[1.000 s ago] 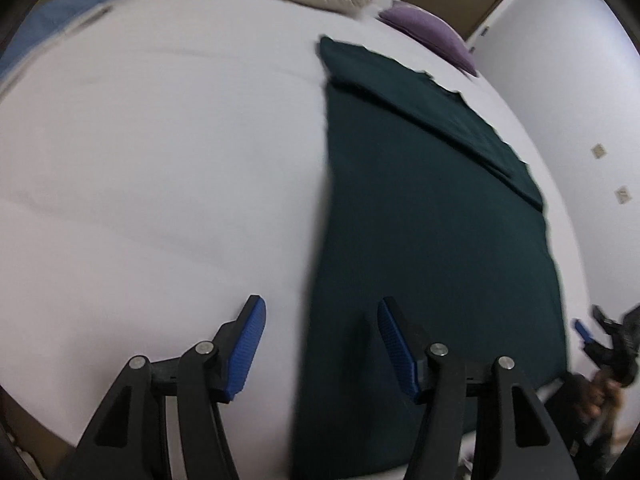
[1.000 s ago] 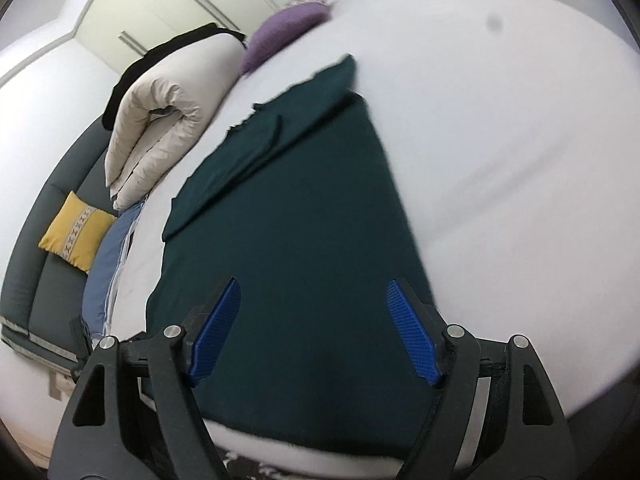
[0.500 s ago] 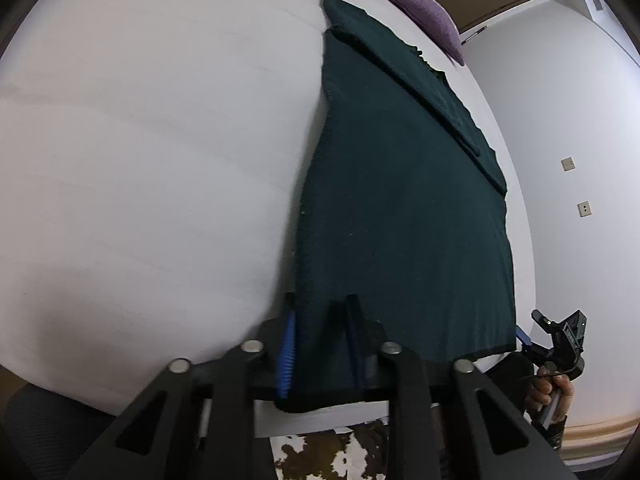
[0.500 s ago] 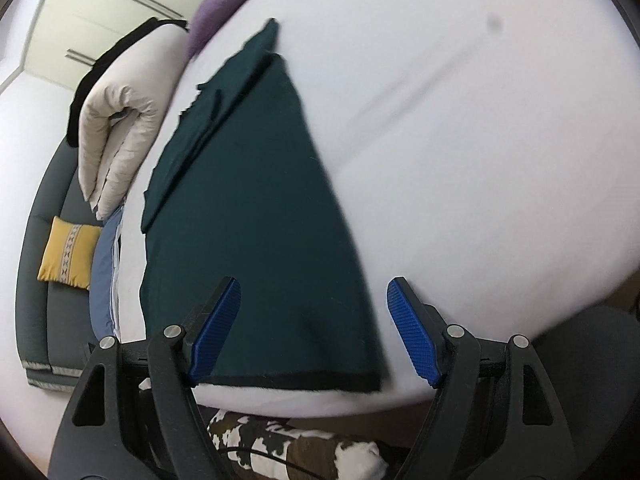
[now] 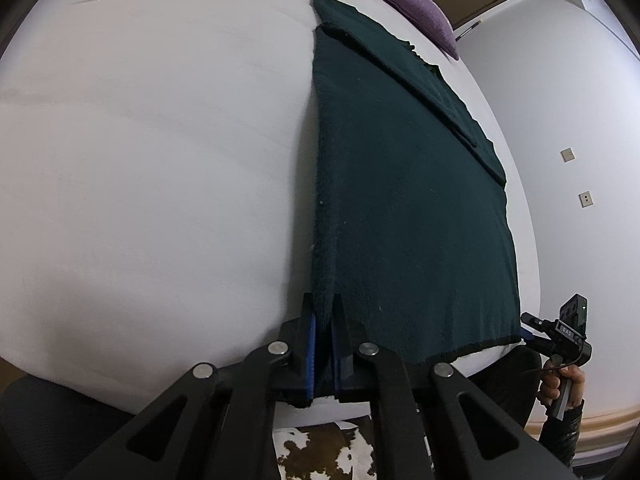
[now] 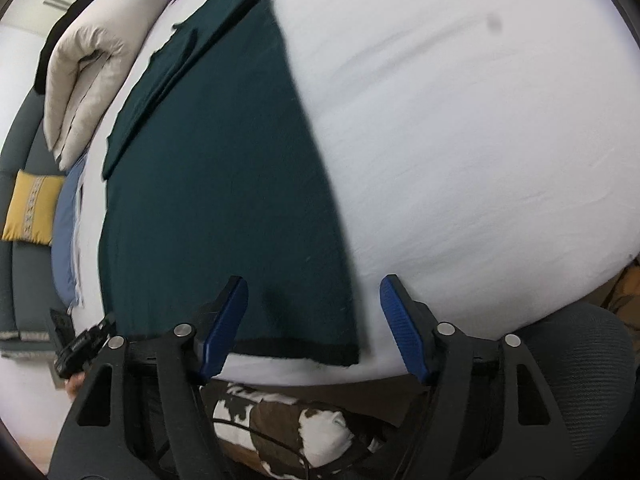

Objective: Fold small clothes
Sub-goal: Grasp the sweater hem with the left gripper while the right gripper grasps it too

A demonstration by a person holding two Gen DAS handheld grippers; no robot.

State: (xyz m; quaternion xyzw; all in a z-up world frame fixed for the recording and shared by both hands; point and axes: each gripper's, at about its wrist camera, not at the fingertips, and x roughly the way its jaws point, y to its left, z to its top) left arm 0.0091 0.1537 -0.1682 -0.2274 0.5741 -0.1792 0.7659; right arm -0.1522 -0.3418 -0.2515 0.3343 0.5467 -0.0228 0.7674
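Observation:
A dark green garment lies flat on the white bed, its far part folded over. My left gripper is shut on the garment's near left corner at the bed's front edge. In the right wrist view the garment shows with its black hem near me. My right gripper is open, its blue pads either side of the garment's near right corner, just off the bed edge. The right gripper also shows in the left wrist view, by the hem's right end.
A cream duvet and a purple pillow lie at the bed's far end. A yellow cushion sits on a grey sofa at the left. A cowhide rug lies below the bed edge, and a dark chair stands at the right.
My left gripper has closed on the garment's near left corner. My right gripper has pulled back to the bed's front edge, near the right corner, and stayed open.

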